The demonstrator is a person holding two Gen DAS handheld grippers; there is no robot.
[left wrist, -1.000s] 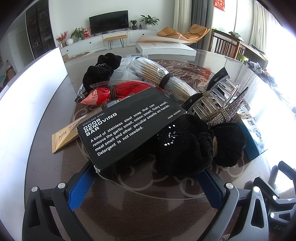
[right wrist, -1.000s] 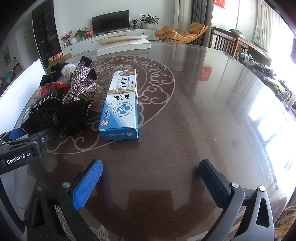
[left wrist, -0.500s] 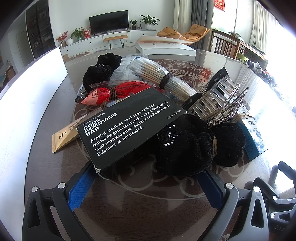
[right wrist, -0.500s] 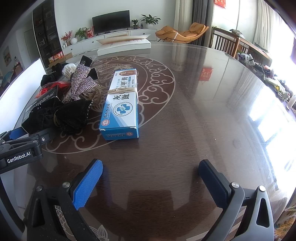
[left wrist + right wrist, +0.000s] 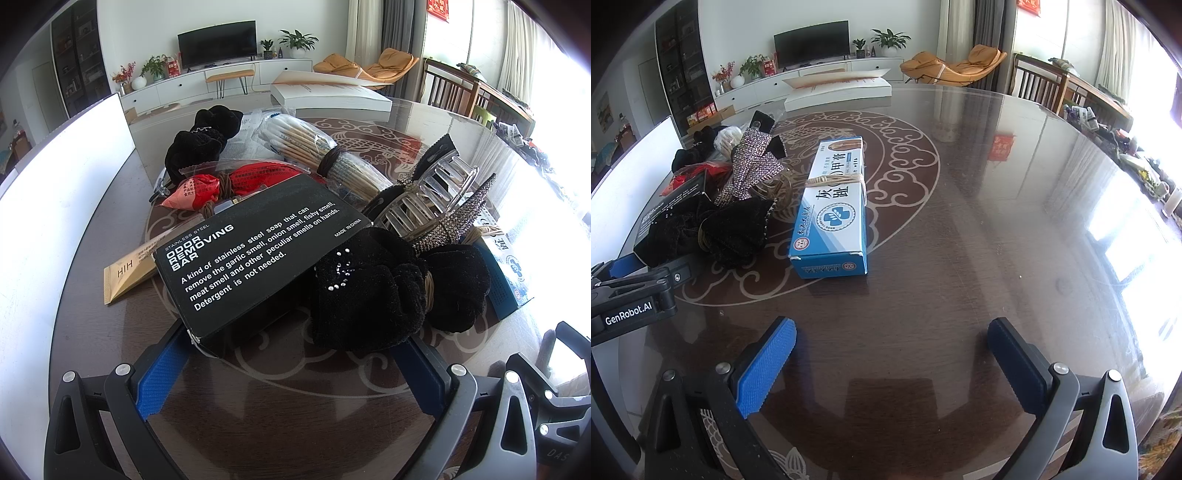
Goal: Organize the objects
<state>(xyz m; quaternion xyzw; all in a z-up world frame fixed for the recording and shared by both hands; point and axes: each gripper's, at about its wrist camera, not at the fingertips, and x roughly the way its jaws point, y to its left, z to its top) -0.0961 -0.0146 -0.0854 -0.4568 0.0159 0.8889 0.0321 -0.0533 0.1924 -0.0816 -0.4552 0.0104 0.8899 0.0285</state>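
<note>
A pile of objects lies on the round glass-topped table [image 5: 979,221]. In the left wrist view, a black "odor removing bar" box [image 5: 258,251] and a black velvet scrunchie [image 5: 373,291] lie between my open left gripper's [image 5: 291,354] blue pads. Behind them are a clear hair claw [image 5: 424,199], a red packet [image 5: 221,182], a bundle of sticks in plastic [image 5: 321,155] and another black scrunchie [image 5: 203,140]. My right gripper [image 5: 890,350] is open and empty, near a blue-and-white box [image 5: 834,206] tied with string.
A white board [image 5: 55,229] stands at the table's left edge. A flat white box [image 5: 838,88] lies at the far edge. A tan sachet [image 5: 127,273] lies left of the black box. The table's right half [image 5: 1034,221] is bare glass. Chairs stand beyond.
</note>
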